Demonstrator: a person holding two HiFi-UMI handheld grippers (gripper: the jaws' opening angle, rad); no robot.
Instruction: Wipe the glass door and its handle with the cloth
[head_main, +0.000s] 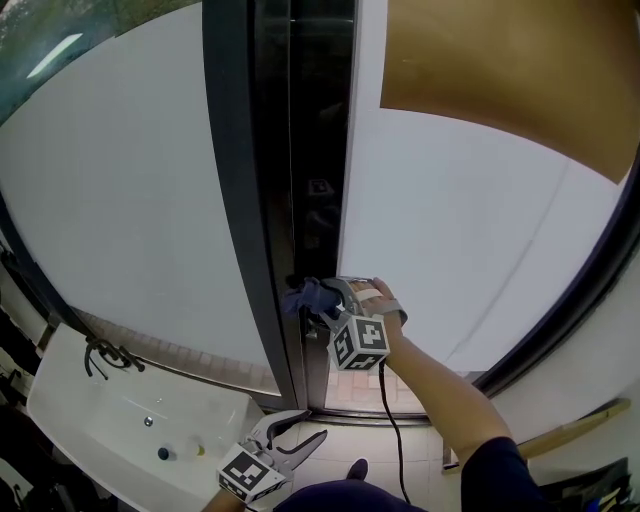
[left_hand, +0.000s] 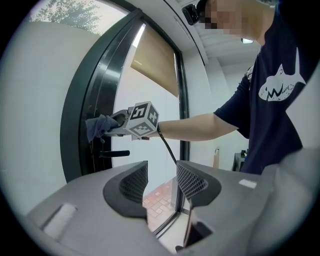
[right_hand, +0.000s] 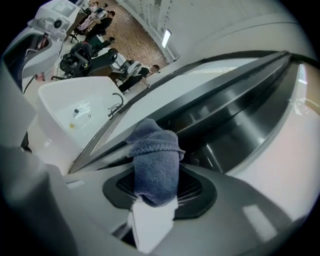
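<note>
A white basin (head_main: 70, 400) at lower left holds two small items, one blue, one yellowish, with a dark tap (head_main: 105, 356) at its rim. The right hand-held gripper (head_main: 325, 300) pinches a folded blue terry cloth (head_main: 305, 297) against the glossy dark upright (head_main: 275, 180) edging the frosted glass door (head_main: 460, 240), just above its black lever handle (left_hand: 114, 153). The left hand-held gripper (head_main: 305, 440) hangs low, jaws spread, empty, clear of the door

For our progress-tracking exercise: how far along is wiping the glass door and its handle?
Done: the cloth is clamped in the right tool; no wiped patch is discernible. In hand: cloth at the door's dark edge, just above the handle. Remaining: the handle and glass; the left tool hangs open, empty.
</note>
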